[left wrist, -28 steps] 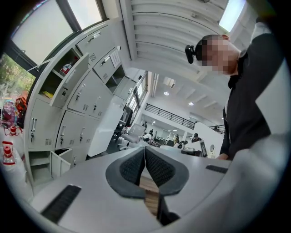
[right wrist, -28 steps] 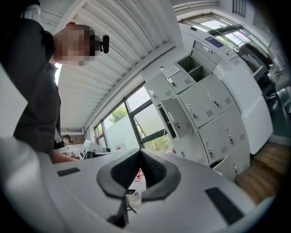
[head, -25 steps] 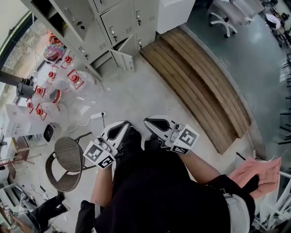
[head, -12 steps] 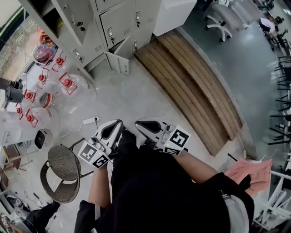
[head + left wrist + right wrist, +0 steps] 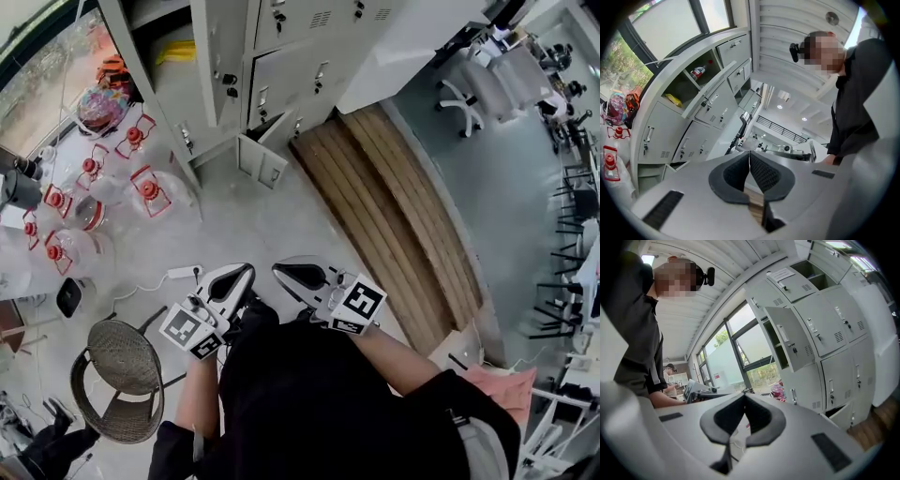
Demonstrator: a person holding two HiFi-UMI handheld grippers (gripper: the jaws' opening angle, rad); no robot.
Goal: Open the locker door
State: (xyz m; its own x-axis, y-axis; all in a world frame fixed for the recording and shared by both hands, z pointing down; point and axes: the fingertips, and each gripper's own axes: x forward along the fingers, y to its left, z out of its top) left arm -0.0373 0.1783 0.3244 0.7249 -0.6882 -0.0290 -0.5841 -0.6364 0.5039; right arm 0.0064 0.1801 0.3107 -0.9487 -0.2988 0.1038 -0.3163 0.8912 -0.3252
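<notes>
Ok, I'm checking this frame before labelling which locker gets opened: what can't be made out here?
Lockers, head view: upper rows cut off by the top edge.
Inside the ajar bottom door, head view: hidden by the door itself and shadow.
Yellow item, left gripper view: too small to identify.
Door locks, every view: too small to tell whether locked.

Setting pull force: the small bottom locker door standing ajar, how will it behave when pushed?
The bottom locker door looks like thin sheet metal, so probably light yet stiff. It stands ajar, so it likely swings freely on its hinge under a light push. Its painted face looks smooth, so it may be slippery to pinch.
</notes>
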